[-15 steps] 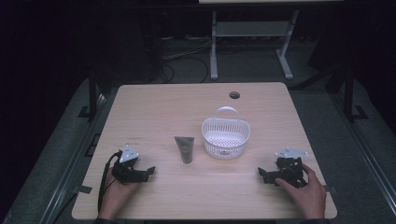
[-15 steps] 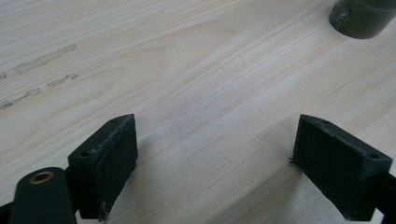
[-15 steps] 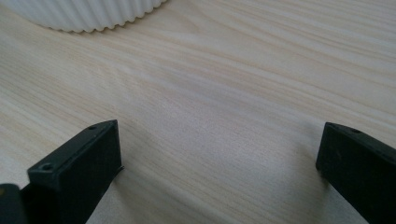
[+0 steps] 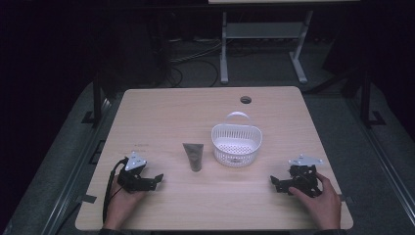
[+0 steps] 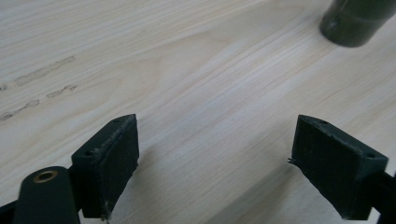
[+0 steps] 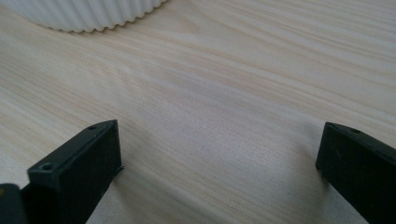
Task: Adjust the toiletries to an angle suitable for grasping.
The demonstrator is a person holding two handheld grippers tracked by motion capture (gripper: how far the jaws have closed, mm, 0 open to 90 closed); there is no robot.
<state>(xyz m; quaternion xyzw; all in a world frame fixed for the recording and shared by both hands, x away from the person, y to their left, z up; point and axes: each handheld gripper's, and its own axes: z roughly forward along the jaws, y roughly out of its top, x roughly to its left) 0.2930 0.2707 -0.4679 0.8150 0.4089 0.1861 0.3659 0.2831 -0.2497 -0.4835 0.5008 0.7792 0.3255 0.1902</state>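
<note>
On the pale wooden table [image 4: 161, 112], the dark grey squeeze tube [image 4: 194, 155] lies near the middle, just left of the white ribbed plastic basket [image 4: 237, 144] without touching it. The left gripper [image 4: 155, 180] rests near the front left corner, jaws spread wide with nothing between them, pointing toward the tube. The right gripper [image 4: 275, 182] rests near the front right corner, jaws likewise apart and empty, facing the basket.
</note>
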